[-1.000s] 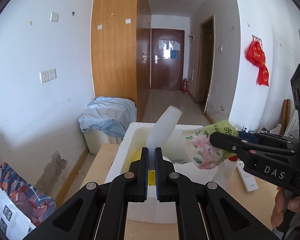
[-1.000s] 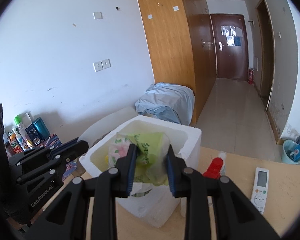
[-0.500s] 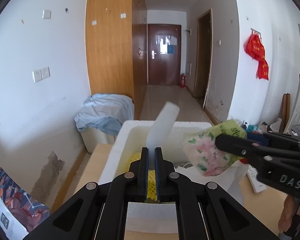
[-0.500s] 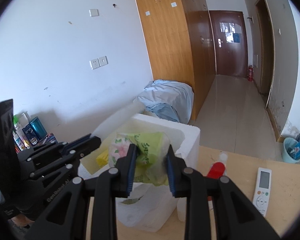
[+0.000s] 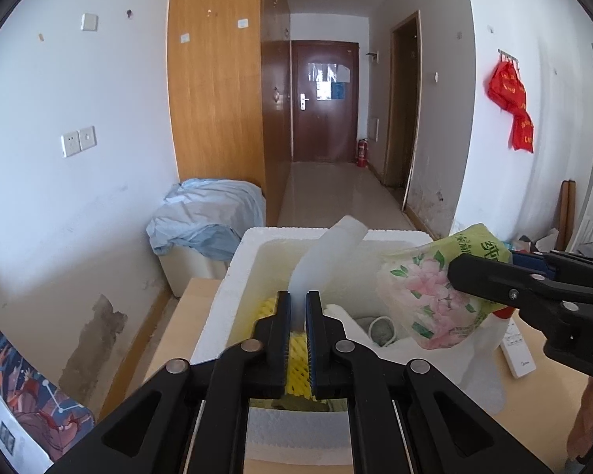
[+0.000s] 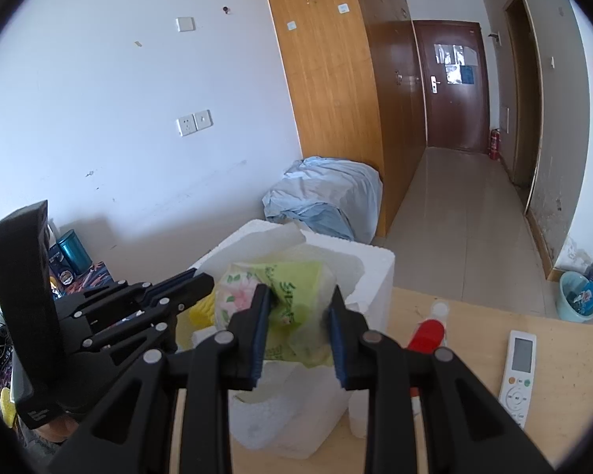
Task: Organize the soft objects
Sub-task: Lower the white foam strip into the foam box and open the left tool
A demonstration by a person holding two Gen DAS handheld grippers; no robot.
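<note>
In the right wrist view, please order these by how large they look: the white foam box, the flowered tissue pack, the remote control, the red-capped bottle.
1. white foam box
2. flowered tissue pack, nearer the camera
3. remote control and red-capped bottle look alike; the bottle is partly hidden.

Lived-in dorm-like home, hallway door (image 5: 323, 98), wardrobe (image 5: 217, 91) (bedding heaped)

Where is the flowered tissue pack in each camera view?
Left wrist: the flowered tissue pack is at right of centre, pinched by the right hand-held gripper above the foam box.
Right wrist: lower centre, between the fingers.
Shared landmark: the brown door.
</note>
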